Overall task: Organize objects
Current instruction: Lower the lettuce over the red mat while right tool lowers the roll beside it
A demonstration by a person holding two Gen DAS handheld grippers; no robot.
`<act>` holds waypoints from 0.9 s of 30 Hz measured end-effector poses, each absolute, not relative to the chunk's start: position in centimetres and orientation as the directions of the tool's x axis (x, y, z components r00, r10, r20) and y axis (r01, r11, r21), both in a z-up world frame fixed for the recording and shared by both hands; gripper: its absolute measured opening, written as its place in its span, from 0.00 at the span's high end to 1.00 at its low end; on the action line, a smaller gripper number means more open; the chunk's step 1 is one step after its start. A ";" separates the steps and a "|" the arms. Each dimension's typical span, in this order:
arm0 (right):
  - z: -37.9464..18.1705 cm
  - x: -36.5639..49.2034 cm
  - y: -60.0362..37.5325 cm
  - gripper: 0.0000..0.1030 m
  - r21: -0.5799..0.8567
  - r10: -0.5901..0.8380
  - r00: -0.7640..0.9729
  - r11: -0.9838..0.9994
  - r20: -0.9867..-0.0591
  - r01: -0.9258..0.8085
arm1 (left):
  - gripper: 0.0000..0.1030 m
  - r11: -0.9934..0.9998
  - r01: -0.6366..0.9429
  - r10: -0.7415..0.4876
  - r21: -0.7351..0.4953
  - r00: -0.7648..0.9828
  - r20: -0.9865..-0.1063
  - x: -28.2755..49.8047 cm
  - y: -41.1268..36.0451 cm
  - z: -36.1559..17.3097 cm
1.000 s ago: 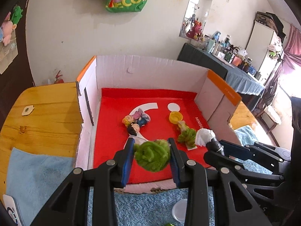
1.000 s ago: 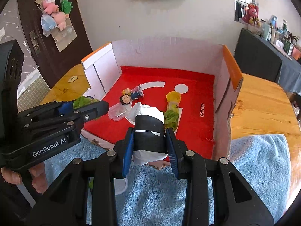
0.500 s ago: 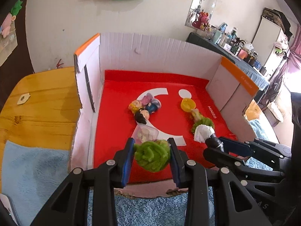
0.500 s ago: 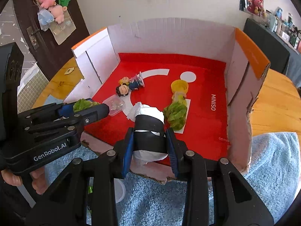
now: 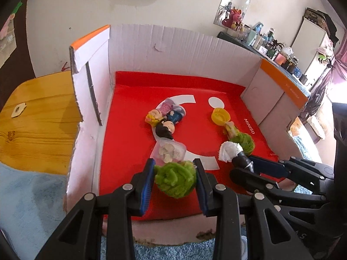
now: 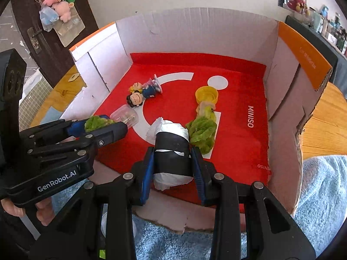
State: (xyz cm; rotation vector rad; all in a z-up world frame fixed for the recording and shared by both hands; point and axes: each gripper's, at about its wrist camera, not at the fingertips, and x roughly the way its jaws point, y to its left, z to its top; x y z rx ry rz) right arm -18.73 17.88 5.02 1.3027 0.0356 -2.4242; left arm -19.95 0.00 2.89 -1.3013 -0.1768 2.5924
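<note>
Right now both grippers hang over the near edge of the open cardboard box, each one loaded. At the bottom centre of the left wrist view, the left gripper has its blue pads pressed on either side of a fuzzy green ball, held above the box's red floor. Lower right in that same view, the right gripper pokes in with its load tipped toward the middle of the box.

Over on the right wrist view, bottom centre, the right gripper is clamped on a white roll wrapped in black tape, white paper bulging out at both ends. The left gripper comes in from the left of the frame, green fuzz showing between its fingers.

Inside the box, on the red floor: a cluster of small cartoon figurines left of centre, a clear plastic cup lying just below them, a yellow cap to the right, and a second green fuzzy piece just beside the taped roll. A blue towel lies under the box at lower right, on a wooden table.
</note>
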 end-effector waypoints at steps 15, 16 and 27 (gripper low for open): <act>4.7 -20.0 19.1 0.69 0.107 -0.247 -0.530 -0.954 -0.811 0.281 | 0.64 -0.969 -0.157 0.246 -0.190 -0.576 -0.780 -22.0 0.8 2.2; 4.8 -20.1 19.1 0.69 0.101 -0.241 -0.534 -0.955 -0.810 0.278 | 0.64 -0.970 -0.156 0.241 -0.184 -0.578 -0.779 -22.1 0.9 2.2; 4.7 -20.4 19.2 0.69 0.089 -0.226 -0.542 -0.959 -0.809 0.268 | 0.63 -0.972 -0.152 0.235 -0.180 -0.586 -0.775 -22.5 0.9 2.1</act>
